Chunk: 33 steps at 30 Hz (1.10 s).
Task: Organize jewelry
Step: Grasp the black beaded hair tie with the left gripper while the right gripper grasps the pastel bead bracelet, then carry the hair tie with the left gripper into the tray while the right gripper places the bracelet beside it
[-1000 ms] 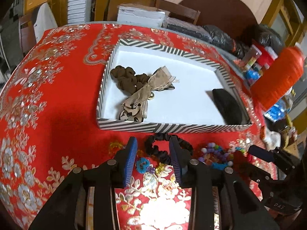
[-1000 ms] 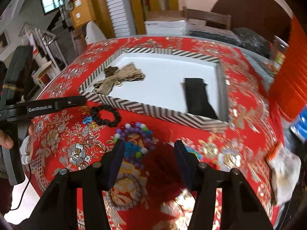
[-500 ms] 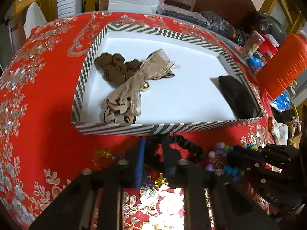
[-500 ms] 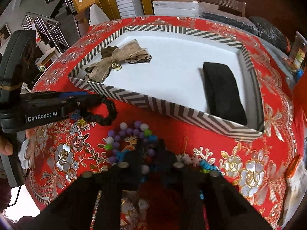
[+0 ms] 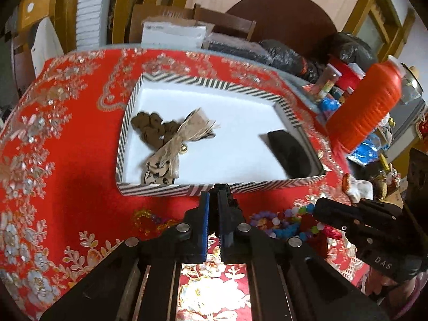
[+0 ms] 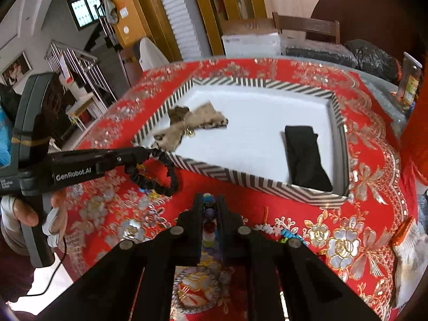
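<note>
bow [image 5: 171, 147] at left in tray [image 5: 214, 87], pouch [image 5: 290, 152] at right, beads [image 5: 283, 222] before tray

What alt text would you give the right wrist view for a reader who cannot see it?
The right claw is shut on a multicoloured bead bracelet above a red floral tablecloth. To its left, the left claw holds a black scrunchie beside a striped box containing a bow and black cloth.

home | staircase [image 6: 80, 61] | wooden chair [image 6: 307, 26] | embroidered tablecloth [image 6: 361, 160]
</note>
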Available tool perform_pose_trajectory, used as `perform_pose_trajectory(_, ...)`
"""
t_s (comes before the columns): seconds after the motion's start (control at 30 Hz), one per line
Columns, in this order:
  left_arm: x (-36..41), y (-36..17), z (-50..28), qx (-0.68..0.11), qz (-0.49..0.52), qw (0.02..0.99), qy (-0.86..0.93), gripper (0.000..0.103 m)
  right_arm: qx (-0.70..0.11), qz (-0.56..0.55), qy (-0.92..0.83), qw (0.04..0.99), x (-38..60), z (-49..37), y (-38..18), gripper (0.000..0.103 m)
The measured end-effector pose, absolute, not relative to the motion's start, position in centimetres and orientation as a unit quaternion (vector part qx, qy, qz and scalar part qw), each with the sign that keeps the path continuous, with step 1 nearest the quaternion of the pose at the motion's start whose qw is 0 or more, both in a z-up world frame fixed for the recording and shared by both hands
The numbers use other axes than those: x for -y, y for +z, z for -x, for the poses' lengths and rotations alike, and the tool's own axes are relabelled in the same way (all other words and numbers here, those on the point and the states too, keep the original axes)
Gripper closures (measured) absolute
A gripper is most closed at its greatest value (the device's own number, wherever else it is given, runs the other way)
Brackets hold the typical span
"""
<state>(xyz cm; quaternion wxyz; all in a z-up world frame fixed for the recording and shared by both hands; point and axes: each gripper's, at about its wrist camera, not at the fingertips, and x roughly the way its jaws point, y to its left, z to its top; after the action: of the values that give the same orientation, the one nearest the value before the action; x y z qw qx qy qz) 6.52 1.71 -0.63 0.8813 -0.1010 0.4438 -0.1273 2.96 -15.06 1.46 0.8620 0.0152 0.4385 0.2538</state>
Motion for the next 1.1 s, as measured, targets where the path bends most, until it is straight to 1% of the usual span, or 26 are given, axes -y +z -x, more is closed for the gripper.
perform_pose_trajectory(0.2,-0.8,1.8,-5.8,-0.42,0.077,0.895,-0.128,0.101,-0.411,-0.019,0.25,0.876,15.9,-2.1,4.0,0.094)
perform_pose_trajectory(0.43,0.3,3.2,-6.2,-0.406,0.062,0.903,-0.123,0.101,-0.392,-0.015,0.24,0.888,17.1,-2.0,6.1,0.094)
perform_pose_trajectory(0.7,1.3,3.4,-7.1,-0.402,0.045,0.907,-0.119,0.101,-0.382,-0.007,0.229,0.895,17.6,-2.7,7.6,0.094)
perform_pose_trajectory(1.1,1.9,2.6,-8.5,-0.405,0.035,0.907,-0.108,0.101,-0.382,-0.002,0.219,0.898,18.0,-4.5,8.1,0.094)
